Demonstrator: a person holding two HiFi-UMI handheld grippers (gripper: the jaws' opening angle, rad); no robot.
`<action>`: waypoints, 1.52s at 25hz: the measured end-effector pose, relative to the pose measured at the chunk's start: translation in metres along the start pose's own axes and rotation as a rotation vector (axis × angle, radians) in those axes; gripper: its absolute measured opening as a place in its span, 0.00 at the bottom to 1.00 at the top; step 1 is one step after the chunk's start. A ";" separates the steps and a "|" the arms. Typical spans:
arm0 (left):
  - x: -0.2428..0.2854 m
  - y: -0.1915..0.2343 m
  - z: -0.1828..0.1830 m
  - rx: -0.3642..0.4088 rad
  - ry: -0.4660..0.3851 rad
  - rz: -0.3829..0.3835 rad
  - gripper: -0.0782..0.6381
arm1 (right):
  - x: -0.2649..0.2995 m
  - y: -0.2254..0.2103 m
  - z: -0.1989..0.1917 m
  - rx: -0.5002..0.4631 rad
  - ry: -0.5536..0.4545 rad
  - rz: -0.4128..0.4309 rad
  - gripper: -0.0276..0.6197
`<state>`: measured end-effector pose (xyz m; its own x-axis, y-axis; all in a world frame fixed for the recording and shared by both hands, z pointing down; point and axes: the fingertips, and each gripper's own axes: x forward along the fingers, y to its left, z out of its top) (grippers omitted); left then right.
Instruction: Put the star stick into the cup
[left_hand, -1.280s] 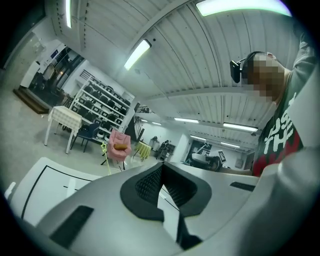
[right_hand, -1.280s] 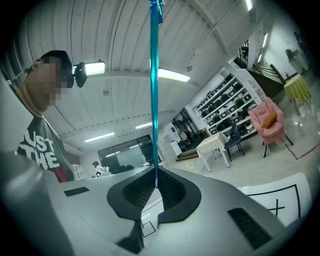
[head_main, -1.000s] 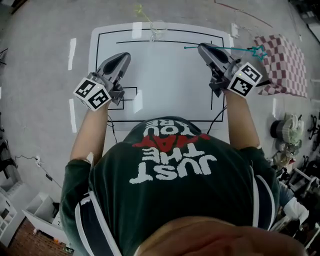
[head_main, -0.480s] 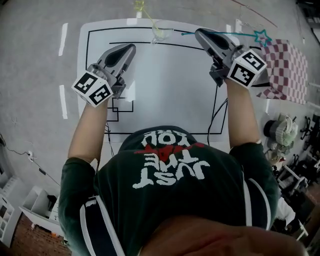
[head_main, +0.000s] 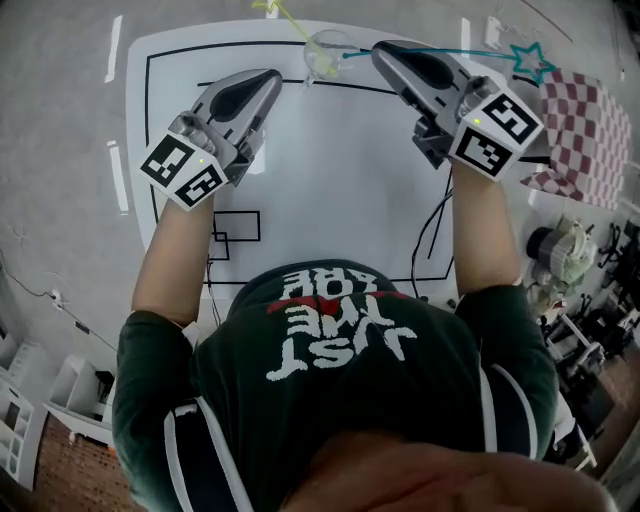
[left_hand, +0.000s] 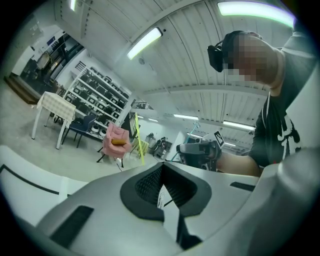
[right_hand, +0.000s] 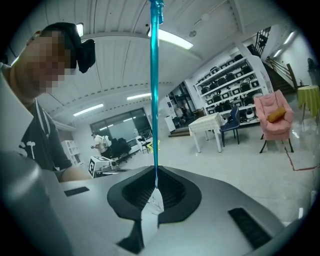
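The right claw (head_main: 388, 58) clamps the stick (head_main: 470, 52); tilt its free end down into the cup (head_main: 322, 55) before releasing. The left claw (head_main: 268, 82) is closed, empty.

Right of the white table (head_main: 330, 170), a checked cloth (head_main: 580, 125); farther off, a pink armchair (right_hand: 272, 116), shelves (right_hand: 225, 82), a blue chair (right_hand: 232, 123).

We hold the right hand-held gripper (head_main: 388, 55) near the desk's (head_main: 330, 180) far edge. The star stick (head_main: 495, 53) crosses its tip, plain end beside the clear cup (head_main: 325, 50). Our left hand-held gripper (head_main: 268, 80) hovers just left of the cup.
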<state>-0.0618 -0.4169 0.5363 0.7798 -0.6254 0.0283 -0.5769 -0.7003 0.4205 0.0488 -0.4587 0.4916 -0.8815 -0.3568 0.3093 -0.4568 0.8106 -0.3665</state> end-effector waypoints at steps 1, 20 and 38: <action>0.003 0.003 -0.002 -0.001 0.000 -0.003 0.12 | 0.004 -0.002 -0.003 -0.005 0.008 0.001 0.11; 0.016 0.019 -0.036 0.035 0.027 -0.036 0.12 | 0.044 -0.007 -0.056 -0.092 0.181 0.010 0.11; 0.016 0.015 -0.036 0.038 0.021 -0.046 0.12 | 0.048 -0.011 -0.066 -0.137 0.242 -0.021 0.36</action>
<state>-0.0491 -0.4253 0.5758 0.8104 -0.5852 0.0286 -0.5486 -0.7409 0.3875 0.0195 -0.4545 0.5682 -0.8101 -0.2660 0.5224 -0.4395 0.8654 -0.2408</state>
